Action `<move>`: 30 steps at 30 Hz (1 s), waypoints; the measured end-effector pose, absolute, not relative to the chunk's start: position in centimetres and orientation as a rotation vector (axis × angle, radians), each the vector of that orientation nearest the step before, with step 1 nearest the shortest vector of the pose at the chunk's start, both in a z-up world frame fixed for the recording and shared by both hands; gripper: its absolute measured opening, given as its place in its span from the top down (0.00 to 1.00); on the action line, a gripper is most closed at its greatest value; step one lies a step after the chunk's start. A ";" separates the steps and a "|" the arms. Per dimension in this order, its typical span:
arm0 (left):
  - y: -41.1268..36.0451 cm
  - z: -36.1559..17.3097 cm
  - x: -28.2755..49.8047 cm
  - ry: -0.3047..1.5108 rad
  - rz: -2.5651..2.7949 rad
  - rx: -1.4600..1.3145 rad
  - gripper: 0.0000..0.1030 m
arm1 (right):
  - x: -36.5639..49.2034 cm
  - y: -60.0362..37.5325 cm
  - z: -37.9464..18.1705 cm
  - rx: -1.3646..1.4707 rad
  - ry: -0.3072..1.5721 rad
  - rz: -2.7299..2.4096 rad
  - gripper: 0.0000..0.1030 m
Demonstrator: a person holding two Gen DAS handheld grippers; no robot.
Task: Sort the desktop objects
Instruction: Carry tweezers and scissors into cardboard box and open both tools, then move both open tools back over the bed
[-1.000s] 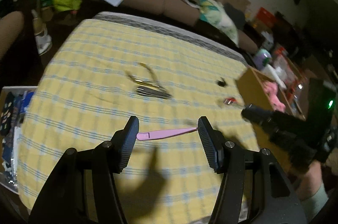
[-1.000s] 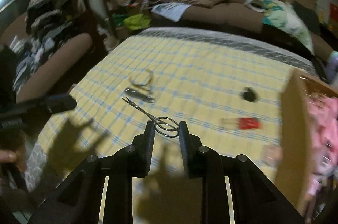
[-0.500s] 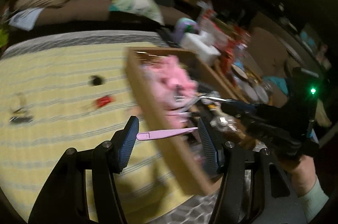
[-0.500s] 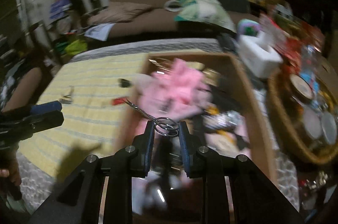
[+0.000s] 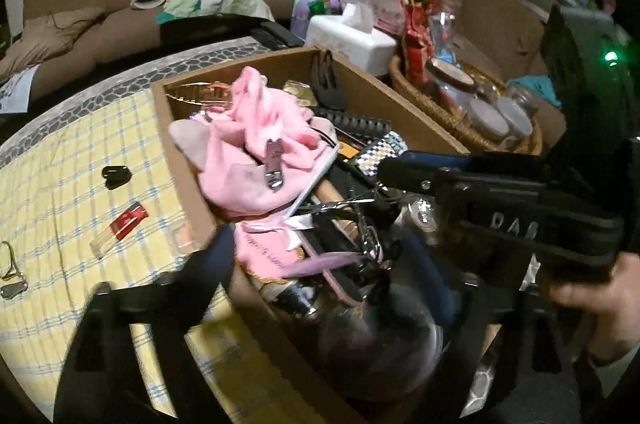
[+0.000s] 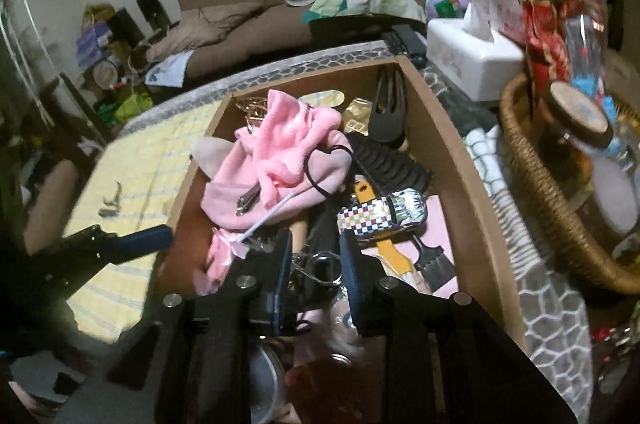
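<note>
both sets of fingers look spread apart over the cardboard box: the right gripper has its fingers parted around the small scissors, whose loops sit between them with a gap on each side, so the scissors seem let go or just about so. the left gripper is blurred in its own view; its fingers stand wide apart and the pink nail file lies between them on the clutter, apparently dropped, though contact cannot be told for sure.

inside the box, the pink cloth fills the far half, with a nail clipper resting on top. a black comb and a checkered case lie nearer the right gripper.

to finish this drop well, i would open both grippers a touch wider and lift straight up, so neither the scissor loops nor the file snag on a finger and come back out.

on the yellow checked cloth several pieces wait for sorting: a red lipstick tube just beside the box wall, a small black clip farther off, and something metallic at the left edge, too small to name.
</note>
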State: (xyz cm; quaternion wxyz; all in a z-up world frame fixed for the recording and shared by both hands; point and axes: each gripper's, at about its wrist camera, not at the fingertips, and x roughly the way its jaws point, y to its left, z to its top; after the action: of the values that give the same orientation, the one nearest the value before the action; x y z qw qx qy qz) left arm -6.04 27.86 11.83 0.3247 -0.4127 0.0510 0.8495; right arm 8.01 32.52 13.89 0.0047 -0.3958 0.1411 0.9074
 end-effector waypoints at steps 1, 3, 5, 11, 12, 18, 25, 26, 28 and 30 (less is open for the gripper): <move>27.0 12.2 -6.1 0.091 2.222 -1.083 0.14 | 8.1 32.8 13.9 -1.238 0.463 2.841 0.68; 25.5 12.8 -6.3 0.018 2.236 -1.085 0.14 | 8.6 33.1 14.2 -1.217 0.473 2.843 0.62; 23.3 13.8 -6.7 -0.079 2.255 -1.078 0.12 | 9.2 33.3 14.7 -1.197 0.484 2.842 0.60; 16.3 16.5 -8.0 -0.208 2.372 -1.037 0.03 | 10.8 32.9 17.0 -1.141 0.471 2.863 0.43; 14.9 16.8 -8.2 -0.217 2.394 -1.033 0.02 | 10.9 32.6 17.5 -1.133 0.470 2.869 0.40; 9.7 15.7 -10.2 -0.262 2.514 -1.092 0.00 | 11.2 28.8 20.8 -1.029 0.488 2.945 0.12; 10.9 10.4 -12.7 -0.047 2.496 -1.168 0.01 | 8.8 23.9 21.6 -0.951 0.596 3.015 0.10; 11.3 9.4 -13.1 0.001 2.484 -1.176 0.01 | 8.2 23.4 21.4 -0.946 0.619 3.018 0.10; 12.4 7.6 -14.3 0.087 2.464 -1.189 0.02 | 7.3 23.1 20.9 -0.948 0.633 3.018 0.10; 13.2 6.2 -15.3 0.150 2.445 -1.194 0.07 | 6.5 22.9 20.3 -0.964 0.621 3.015 0.10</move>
State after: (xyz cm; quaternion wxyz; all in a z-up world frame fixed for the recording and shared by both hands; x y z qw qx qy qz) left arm -15.31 13.20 6.22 0.2067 -0.4285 0.0537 0.8779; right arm 6.54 22.91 20.26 -0.0421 -0.2985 0.1924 0.9339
